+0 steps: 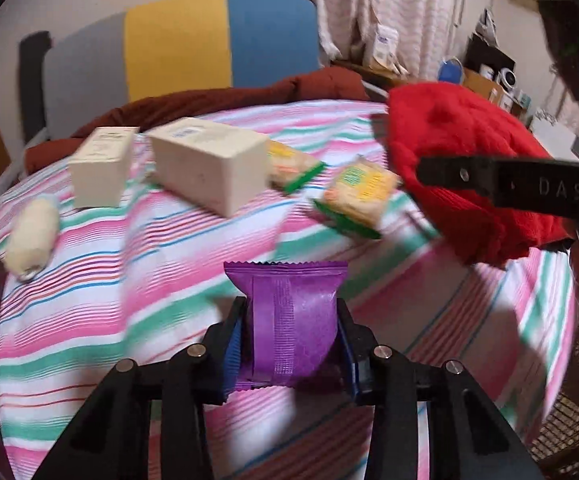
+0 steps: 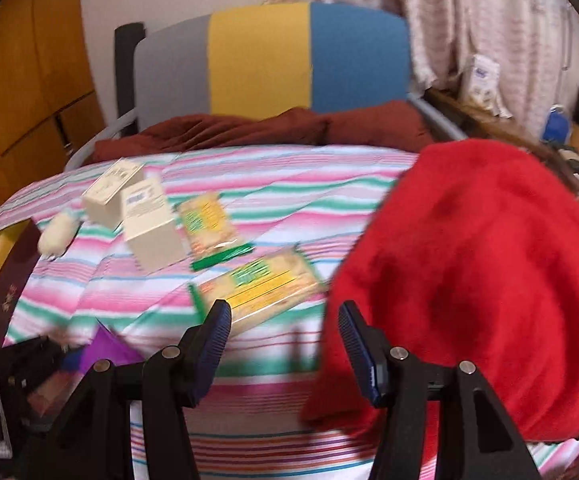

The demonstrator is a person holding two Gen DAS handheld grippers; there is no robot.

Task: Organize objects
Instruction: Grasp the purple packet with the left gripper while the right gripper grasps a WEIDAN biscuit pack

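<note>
The left gripper (image 1: 289, 344) pinches a purple snack packet (image 1: 289, 320) above the striped bedspread (image 1: 129, 280); the right gripper (image 2: 285, 344) hangs spread and empty beside the red knit hat (image 2: 469, 280).

Glossy purple foil packet (image 1: 289, 320), fuzzy red knit cloth (image 2: 469, 280), striped cotton sheet (image 1: 169, 248).

We see a bed (image 2: 289, 184) under a pink, green and white striped sheet, a dark red blanket (image 2: 249, 128) bunched at its far end. Behind it stands a headboard (image 2: 257, 60) in grey, yellow and blue panels. Pale patterned curtains (image 2: 469, 20) hang to the right, orange wooden cupboards (image 2: 21, 80) line the left wall, and a cluttered shelf (image 1: 497, 80) sits beyond
</note>
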